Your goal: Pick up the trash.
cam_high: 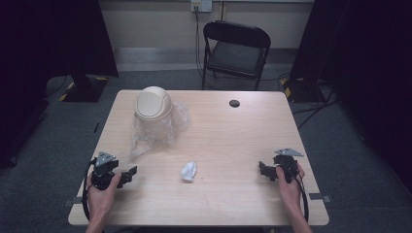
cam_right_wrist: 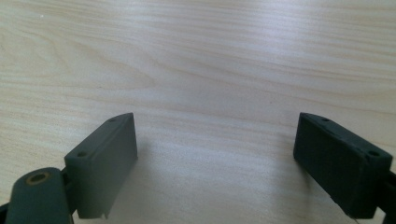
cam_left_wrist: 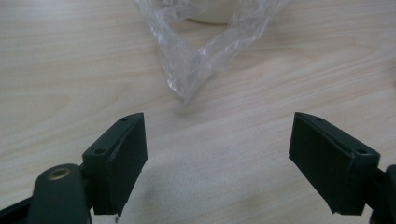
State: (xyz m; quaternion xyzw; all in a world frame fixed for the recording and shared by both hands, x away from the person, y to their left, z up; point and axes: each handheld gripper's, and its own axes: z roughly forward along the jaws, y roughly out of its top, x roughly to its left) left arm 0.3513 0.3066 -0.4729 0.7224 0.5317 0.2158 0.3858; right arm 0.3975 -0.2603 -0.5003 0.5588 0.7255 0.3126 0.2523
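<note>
A beige bin with a swing lid (cam_high: 152,103) stands at the table's back left, with a clear plastic bag (cam_high: 155,131) loosely around it. The bag's crumpled tip (cam_left_wrist: 196,60) lies ahead of my left gripper (cam_left_wrist: 217,140), and the bin's base (cam_left_wrist: 210,16) sits beyond it. A crumpled white paper ball (cam_high: 188,171) lies near the table's front middle. My left gripper (cam_high: 129,174) rests at the front left, open, with nothing between its fingers. At the front right my right gripper (cam_high: 263,170) is also open, with bare wood ahead of it in its own view (cam_right_wrist: 217,140).
The light wooden table (cam_high: 233,136) has a small dark round hole (cam_high: 234,103) near its back edge. A black folding chair (cam_high: 235,48) stands behind the table. Dark curtains hang at both sides, and cables lie on the grey floor.
</note>
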